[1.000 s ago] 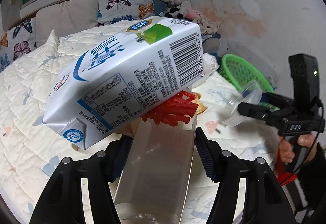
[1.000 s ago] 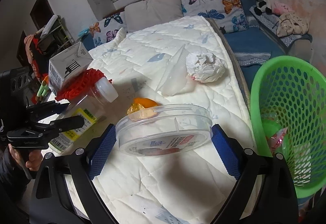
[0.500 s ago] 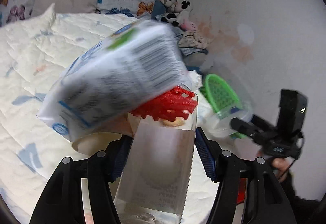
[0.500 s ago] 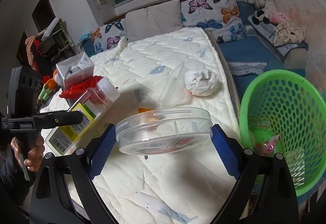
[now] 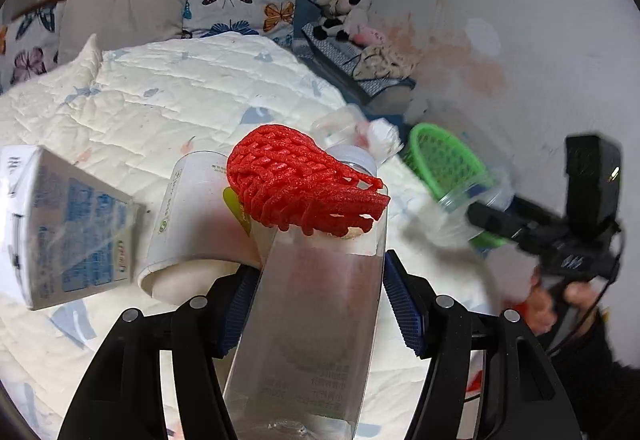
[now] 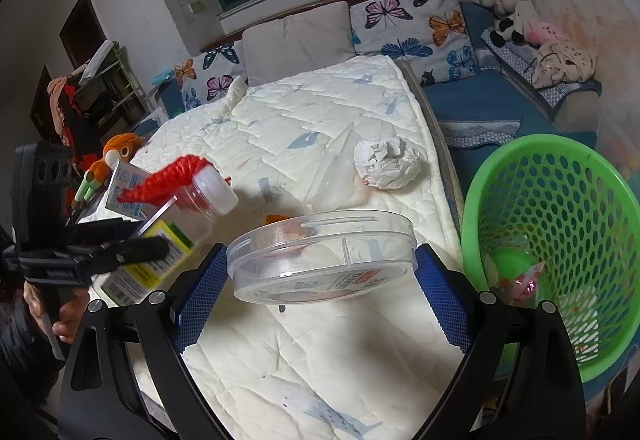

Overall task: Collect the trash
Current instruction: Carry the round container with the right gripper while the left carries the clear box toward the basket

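Note:
My left gripper is shut on a clear plastic bottle, whose white cap points away from me. A red foam net lies draped over the bottle's far end. A blue-and-white milk carton sits blurred at the left, next to a paper cup lying on its side on the quilt. My right gripper is shut on a round clear plastic container, held flat above the bed. A green mesh basket stands just right of it, with some wrappers inside.
On the quilted bed lie a crumpled paper ball, a clear plastic piece and an orange peel. Pillows and soft toys line the far side. A person's hand grips the right gripper's handle.
The milk carton that rested on the red net and bottle has come off and dropped to the left beside the paper cup. The right gripper keeps the container almost still.

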`<state>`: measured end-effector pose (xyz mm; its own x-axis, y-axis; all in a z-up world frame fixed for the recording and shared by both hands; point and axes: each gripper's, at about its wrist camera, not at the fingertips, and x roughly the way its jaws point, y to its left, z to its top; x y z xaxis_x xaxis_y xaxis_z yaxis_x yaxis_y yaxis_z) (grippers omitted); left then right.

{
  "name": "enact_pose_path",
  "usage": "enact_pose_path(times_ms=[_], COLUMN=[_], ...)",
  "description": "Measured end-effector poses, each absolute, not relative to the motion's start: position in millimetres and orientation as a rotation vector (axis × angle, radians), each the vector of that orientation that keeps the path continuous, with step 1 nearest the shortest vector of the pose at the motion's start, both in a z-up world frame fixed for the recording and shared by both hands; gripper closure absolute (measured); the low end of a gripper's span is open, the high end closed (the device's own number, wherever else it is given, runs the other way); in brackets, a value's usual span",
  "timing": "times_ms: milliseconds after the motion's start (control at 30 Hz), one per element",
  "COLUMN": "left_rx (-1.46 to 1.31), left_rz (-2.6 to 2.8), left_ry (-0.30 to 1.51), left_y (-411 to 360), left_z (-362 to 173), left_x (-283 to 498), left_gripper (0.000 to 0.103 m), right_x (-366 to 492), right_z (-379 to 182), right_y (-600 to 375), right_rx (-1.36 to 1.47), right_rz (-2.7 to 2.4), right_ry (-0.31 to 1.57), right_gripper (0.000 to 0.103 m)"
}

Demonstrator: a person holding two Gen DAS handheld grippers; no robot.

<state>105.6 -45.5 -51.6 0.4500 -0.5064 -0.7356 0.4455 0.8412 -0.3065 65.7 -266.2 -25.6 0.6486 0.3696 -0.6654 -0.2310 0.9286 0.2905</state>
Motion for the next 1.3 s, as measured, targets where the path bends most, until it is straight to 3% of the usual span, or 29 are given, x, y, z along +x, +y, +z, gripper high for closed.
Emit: enact_pose_path(times_ms=[200,267,300,333,500,733,1167,1233,1300], left_rx=[0.02,0.038,0.039,0.038,0.033,0.014,0.099,0.144,0.129], left_rz=[-0.554,-0.546,-0.542,-0.54,-0.537,-0.556,-0.539,-0.511,-0.512], left_ry=[0.935,0.927,0.921,0.909,0.892,0.884,0.926,0.918,0.923], left_y=[-44,-45,-45,-44,-40,-32,-55,-60,-57], left_z=[-65,-66,-66,-65,-63,-67,-87,-89,-87], left_x=[100,99,97,95,89,71,75,74,74], left_gripper=[0.042,0.033,0.022,0.017,0.017,0.032,0.032,0.046,0.048], right_x=[65,64,63,63,62,59,60,59,58], right_z=[-29,-31,-31,-31,-31,-33,-36,-35,-33], right_y=[-263,-263,-262,-263,-262,-262,-263,-263,-264], right_rx=[0.187,0.19,0.19,0.19,0.193,0.195,0.197,0.197,0.196], right_rz=[0.352,0.354,0.355,0.356,0.357,0.36,0.362,0.361,0.359], right_ry=[0.807,0.808,0.808,0.808,0.807,0.808,0.815,0.812,0.807], right_gripper=[0.011,0.011,0.011,0.011,0.012,0.011,0.011,0.012,0.012])
